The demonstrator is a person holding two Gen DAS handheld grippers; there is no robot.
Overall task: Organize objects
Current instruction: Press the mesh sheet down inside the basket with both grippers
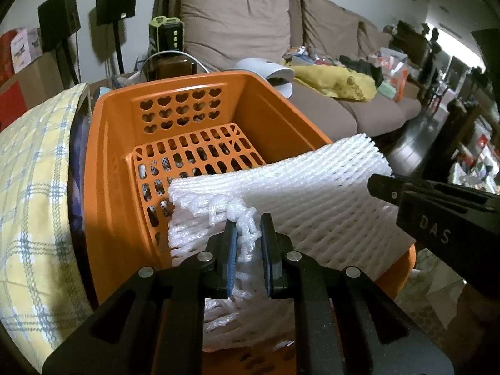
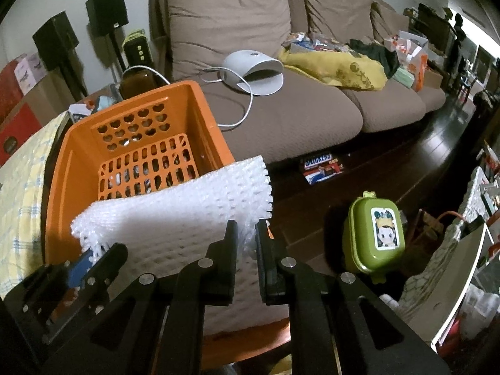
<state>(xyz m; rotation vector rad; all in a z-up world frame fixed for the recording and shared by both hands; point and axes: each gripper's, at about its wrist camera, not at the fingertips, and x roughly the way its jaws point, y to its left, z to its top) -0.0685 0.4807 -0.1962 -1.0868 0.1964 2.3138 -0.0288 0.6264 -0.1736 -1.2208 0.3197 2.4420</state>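
A white foam net sheet point(image 1: 300, 187) hangs over the near right corner of an orange plastic basket point(image 1: 118, 143). My left gripper point(image 1: 247, 231) is shut on the sheet's frayed near edge. My right gripper point(image 2: 247, 231) is shut on the sheet's point(image 2: 175, 218) right edge, above the basket's point(image 2: 62, 168) near rim. The right gripper also shows in the left wrist view point(image 1: 384, 187) at the sheet's far side. The basket has heart-shaped holes and a slotted floor with small things under it.
A yellow checked cloth point(image 1: 34, 187) lies left of the basket. A brown sofa point(image 2: 281, 115) behind holds a white device point(image 2: 253, 68) with a cable and clutter. A green lunch box point(image 2: 375, 234) and a Snickers pack point(image 2: 322, 165) sit on the dark floor. Speakers point(image 2: 106, 9) stand back left.
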